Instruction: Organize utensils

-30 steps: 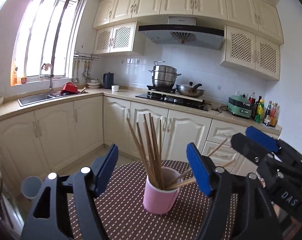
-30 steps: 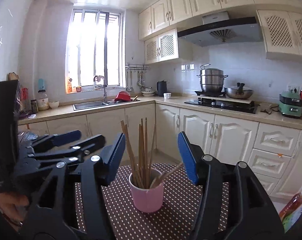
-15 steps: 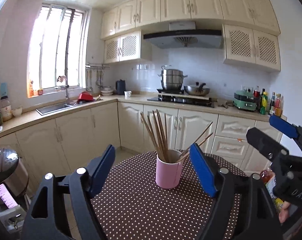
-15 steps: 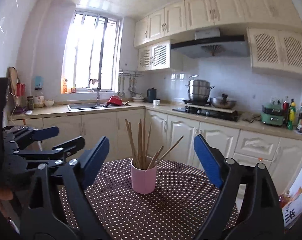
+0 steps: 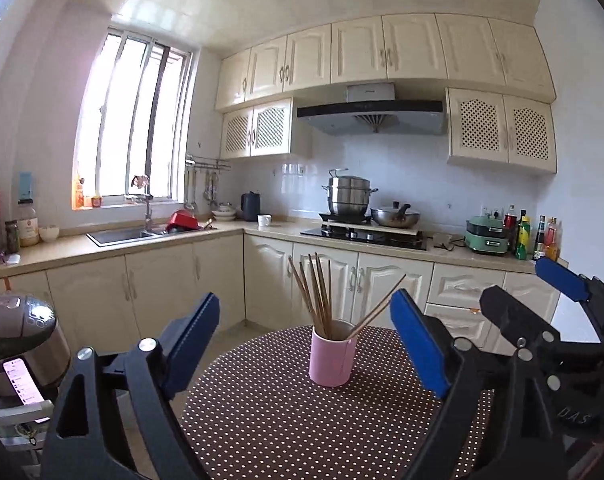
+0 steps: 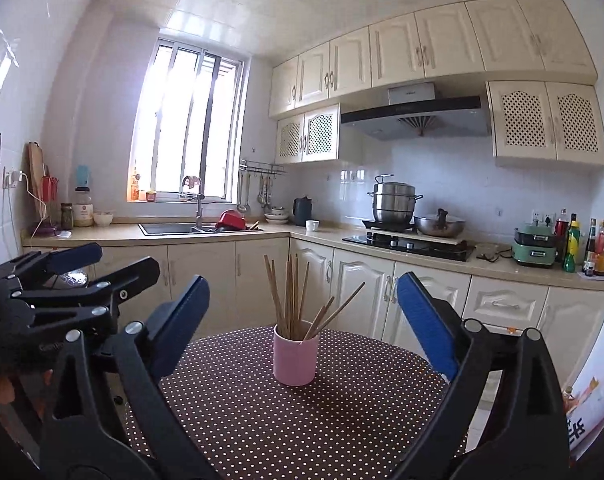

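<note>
A cream kitchen fills the background: cabinets (image 5: 158,292), a counter (image 6: 421,258) with a sink (image 5: 120,235), a range hood (image 5: 371,114), a stacked steel pot (image 5: 349,196) and a wok (image 5: 395,217) on the hob. Nearer, a round table (image 5: 270,408) carries a brown polka-dot cloth. A rice cooker (image 5: 18,336) stands at the table's left side.

The left gripper (image 5: 303,344) and the right gripper (image 6: 302,320) both hang over the near edge of the table, jaws spread wide and holding nothing. Nothing lies between either gripper and the cup.

The pink cup (image 5: 331,354) stands upright near the middle of the table, with the wooden chopsticks (image 5: 319,296) inside it; most form an upright bundle, and two lean out to the right.

Compared with a second ago, both grippers have drawn back and risen: the cup looks smaller and farther off, and more tabletop and ceiling show.
</note>
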